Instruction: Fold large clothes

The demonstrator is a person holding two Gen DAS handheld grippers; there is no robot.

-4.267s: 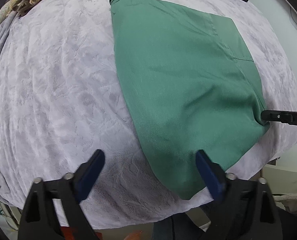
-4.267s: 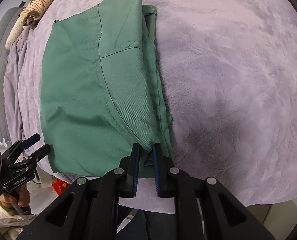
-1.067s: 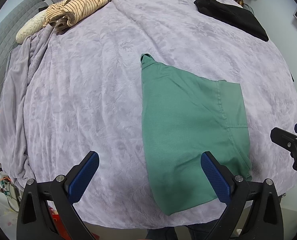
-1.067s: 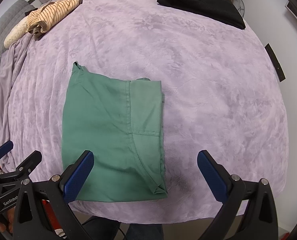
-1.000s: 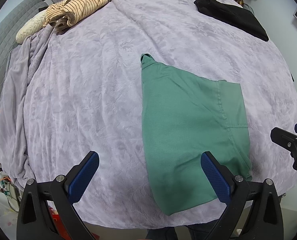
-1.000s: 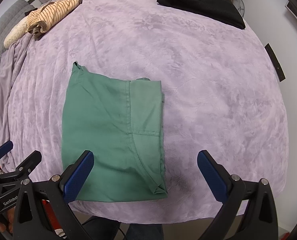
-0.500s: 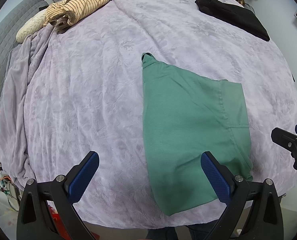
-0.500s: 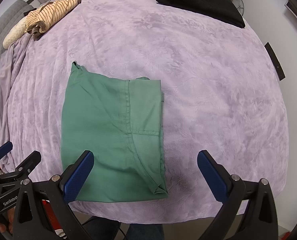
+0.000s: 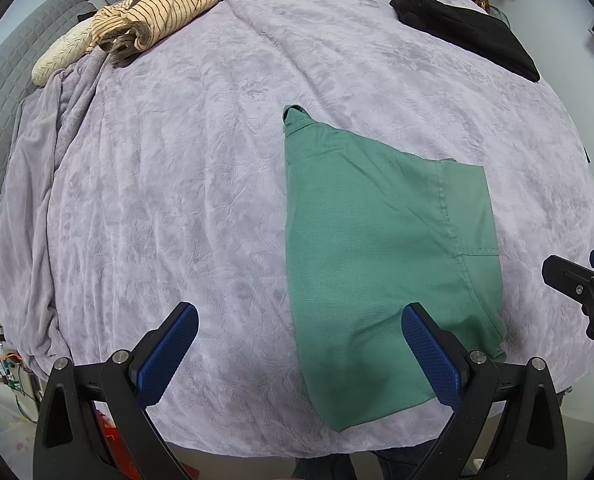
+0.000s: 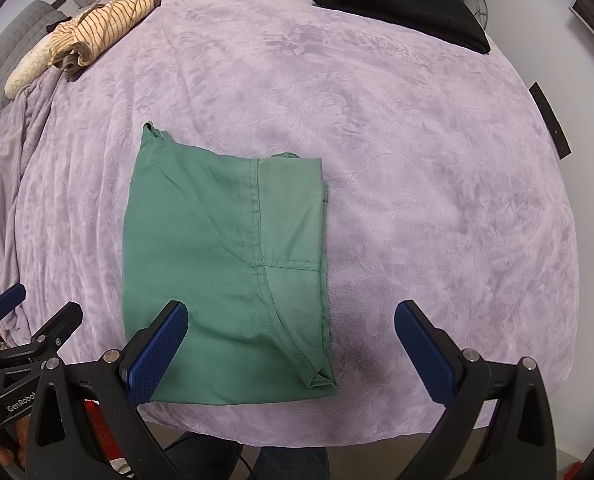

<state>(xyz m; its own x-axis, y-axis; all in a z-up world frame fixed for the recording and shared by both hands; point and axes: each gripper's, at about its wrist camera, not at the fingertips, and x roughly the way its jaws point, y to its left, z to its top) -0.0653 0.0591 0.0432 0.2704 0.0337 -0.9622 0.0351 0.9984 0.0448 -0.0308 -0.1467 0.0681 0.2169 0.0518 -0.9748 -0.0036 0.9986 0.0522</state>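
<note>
Green garment looks basically folded: a compact, roughly rectangular stack lying flat on the lilac bed cover, near the bed's front edge, seams showing on top, one small collar-like corner poking out at the far left end. I'd judge this item nearly done; what's left is maybe tucking that corner or one more fold, then moving it to a pile, can't tell which. Going left to right: striped tan clothing is bunched at the far left of the bed, unfolded, so likely still to do; the green piece sits mid-front; a black folded garment lies far right, well apart from it. My left tongs hang above the front edge, spread wide, gripping nothing, right finger over the green cloth's near-left part. My right tongs likewise wide and empty, hovering over the garment's near-right corner, not touching it as far as I can see.
</note>
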